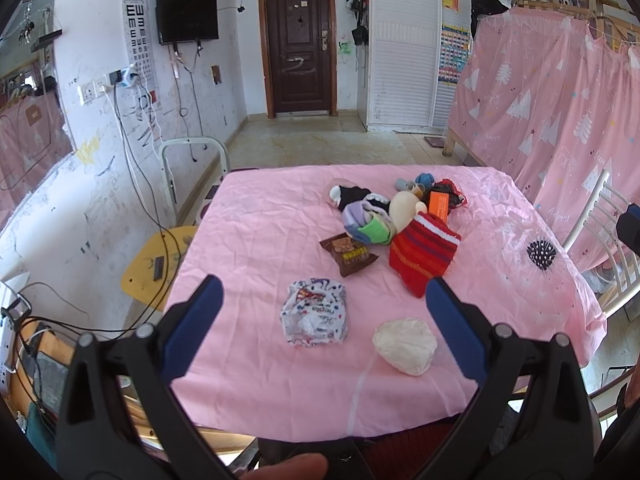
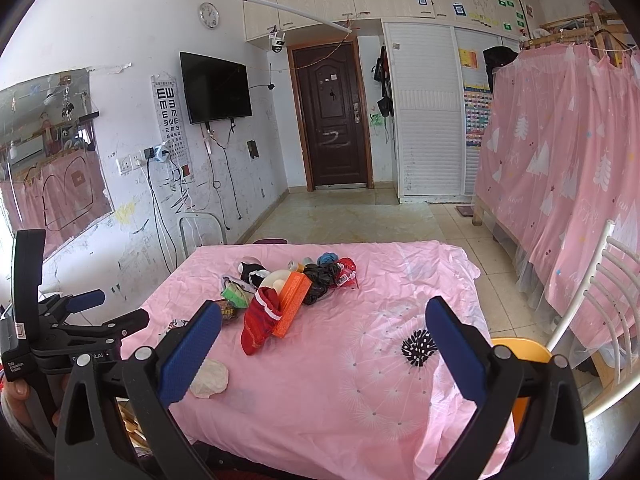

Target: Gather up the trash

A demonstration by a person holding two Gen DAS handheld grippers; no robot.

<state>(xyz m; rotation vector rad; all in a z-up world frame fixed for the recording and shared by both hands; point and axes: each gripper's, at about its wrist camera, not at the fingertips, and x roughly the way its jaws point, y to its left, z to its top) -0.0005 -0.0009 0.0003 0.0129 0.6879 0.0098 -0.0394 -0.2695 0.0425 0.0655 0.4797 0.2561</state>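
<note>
The left claw, gaping wide, is hovering nearest the crumpled wrapper lying straight ahead; the right claw is idling released.

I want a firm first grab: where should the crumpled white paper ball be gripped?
Grip the paper ball across its narrow middle, coming from above with the open left hand-held gripper; it lies low, wide and alone on the pink cloth.

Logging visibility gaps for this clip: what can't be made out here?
- Brown snack wrapper: print too small in the left view; the right gripper's finger covers most of it in the right view.
- Black bag: contents unseen; half hidden behind the orange box in the left view.
- No trash bin in either view.
</note>
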